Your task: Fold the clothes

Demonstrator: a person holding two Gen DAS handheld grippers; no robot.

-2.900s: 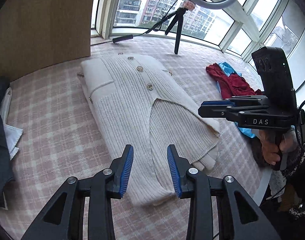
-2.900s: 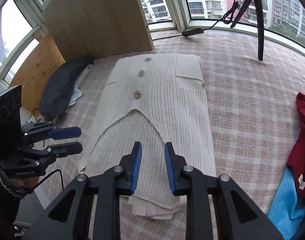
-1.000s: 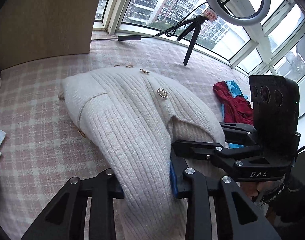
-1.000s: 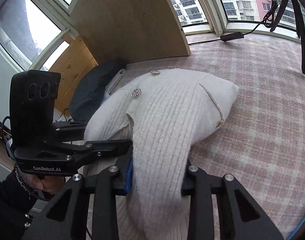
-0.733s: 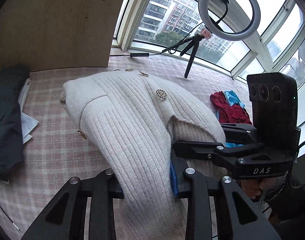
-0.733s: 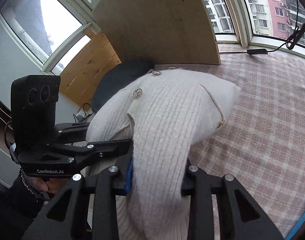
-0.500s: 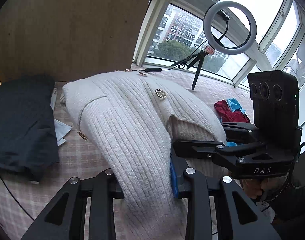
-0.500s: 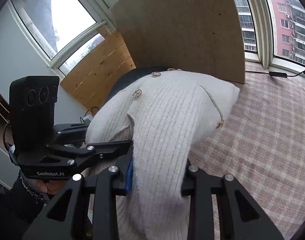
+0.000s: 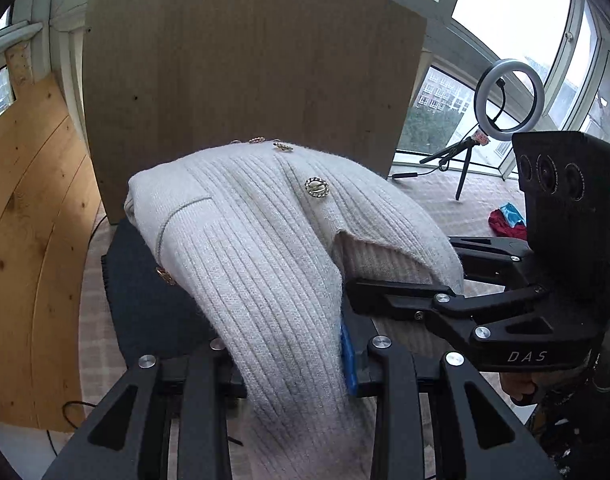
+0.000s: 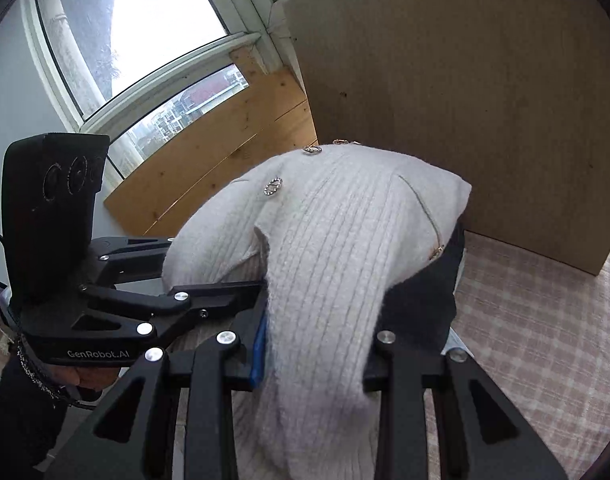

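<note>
Slippage is the main risk here: the cream cardigan (image 9: pixel 265 256) hangs in the air as a folded bundle, its near end clenched between the fingers of the left gripper (image 9: pixel 293 354) at six o'clock in the left wrist view, and likewise clamped by the right gripper (image 10: pixel 317 354) at six o'clock in the right wrist view. The far end droops unsupported, so the layers could slide apart and the fold open. Both grips are on thick, soft knit; I judge either could creep loose if the hands pull apart or tilt unevenly.

Going left to right in the left wrist view: pale wooden planks (image 9: pixel 29 248) fill nine o'clock, with a thin cable (image 9: pixel 71 410) at their foot. A dark garment (image 9: pixel 145 292) lies under the bundle, towards eight o'clock, on the checked cloth (image 9: pixel 95 312); setting the cardigan down askew could leave it half off that pile. An upright brown board (image 9: pixel 249 72) stands behind at twelve o'clock, close enough for the far end to brush it. At two o'clock a ring light (image 9: pixel 509 96) on its tripod stands well apart, and red and blue clothes (image 9: pixel 505 220) lie near three o'clock, out of the way.
</note>
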